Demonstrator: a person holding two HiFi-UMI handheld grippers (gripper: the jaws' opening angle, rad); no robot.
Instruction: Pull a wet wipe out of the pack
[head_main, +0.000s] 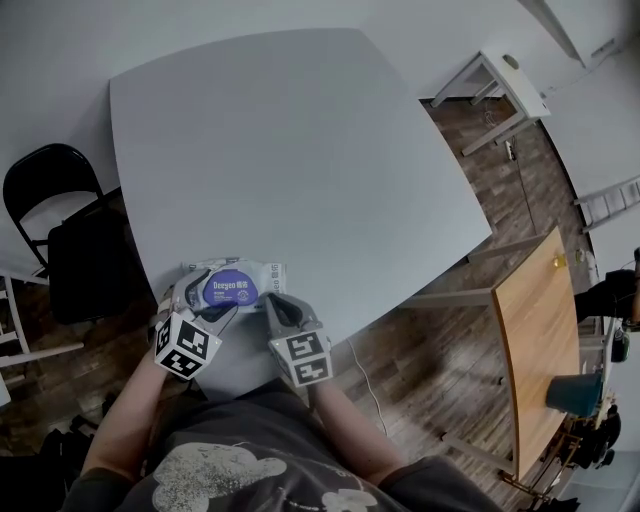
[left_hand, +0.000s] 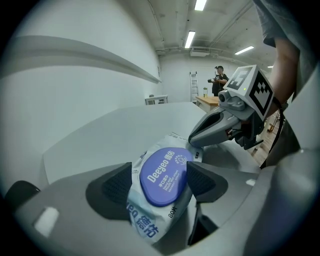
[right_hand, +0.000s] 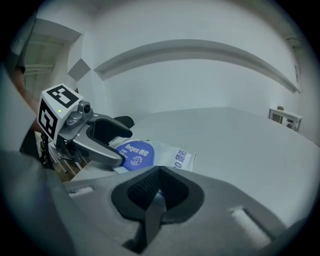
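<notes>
The left claw (left_hand: 158, 183) is standing wide, its two dark pads (left_hand: 118, 188) flanking the pack (head_main: 232, 284), which is lying flat on the table (head_main: 300, 150) directly between them. The pads are sitting close against the pack's sides, but no view is showing whether they are pressing on it. The blue lid (left_hand: 164, 175) is facing up, closed, between the jaws and nearer the right-hand pad, which is meeting its rim (the print on it is reading "Deeyeo"). The pack's far end is reaching out beyond the left claw's tips. The right claw (right_hand: 159, 174) is showing its jaws together, pad against pad, with nothing gripped between them. It is pointing down at the table just beside the left claw, with its tip sitting at the corner of the pack farthest from the left claw's pads. No view is confirming contact there. Seen from the right claw, the pack is lying ahead and slightly to the left, and the left claw's nearer jaw is lying along the lid's edge. Both claws are sitting side by side at the table's near edge, close to the person's body. A black chair (head_main: 62, 235) is standing well off on the left claw's outer side, apart from the table. A wooden tabletop (head_main: 540, 340) is standing well apart on the right claw's outer side.
</notes>
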